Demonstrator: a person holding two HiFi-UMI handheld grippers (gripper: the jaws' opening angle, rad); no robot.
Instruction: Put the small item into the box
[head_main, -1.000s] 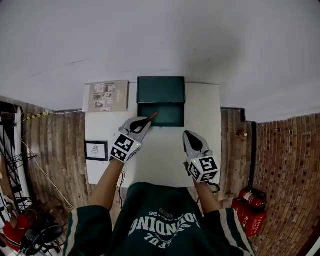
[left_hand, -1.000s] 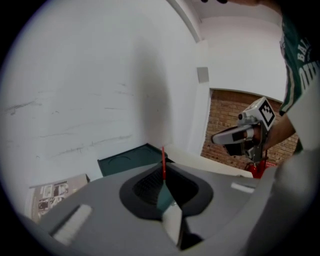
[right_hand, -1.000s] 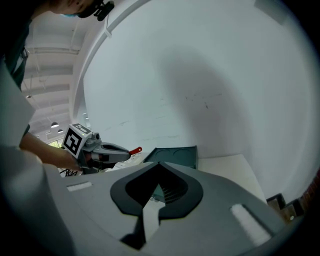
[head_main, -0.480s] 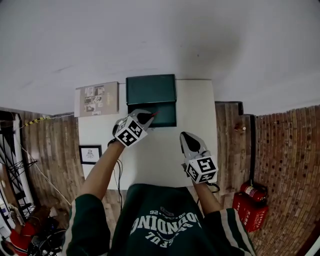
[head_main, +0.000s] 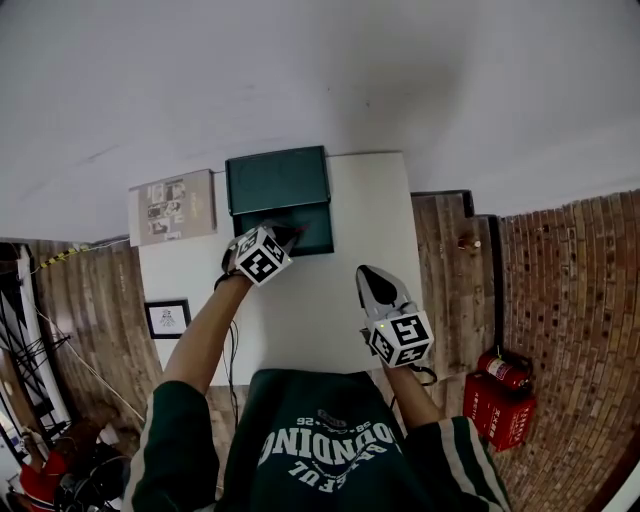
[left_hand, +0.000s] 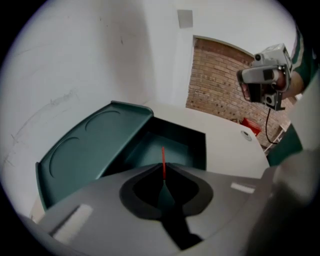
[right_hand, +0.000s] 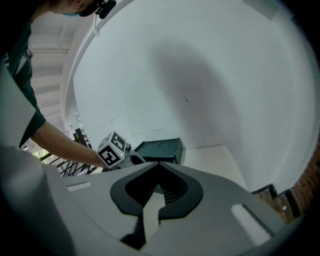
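A dark green box stands open at the far edge of the white table, its lid folded back. My left gripper is shut on a thin red stick, whose tip pokes out over the box's open cavity. In the left gripper view the stick stands straight up from the closed jaws, above the box's front rim. My right gripper hovers over the table's right half, shut with nothing in it. The right gripper view shows the box and the left gripper's marker cube ahead.
A printed booklet lies on the table left of the box. A framed picture leans by the table's left side. A red fire extinguisher sits on the wooden floor at the right. The wall rises right behind the box.
My left gripper has carried the red stick forward, from the table in front of the box to over the box's open cavity. The right gripper has hardly shifted.
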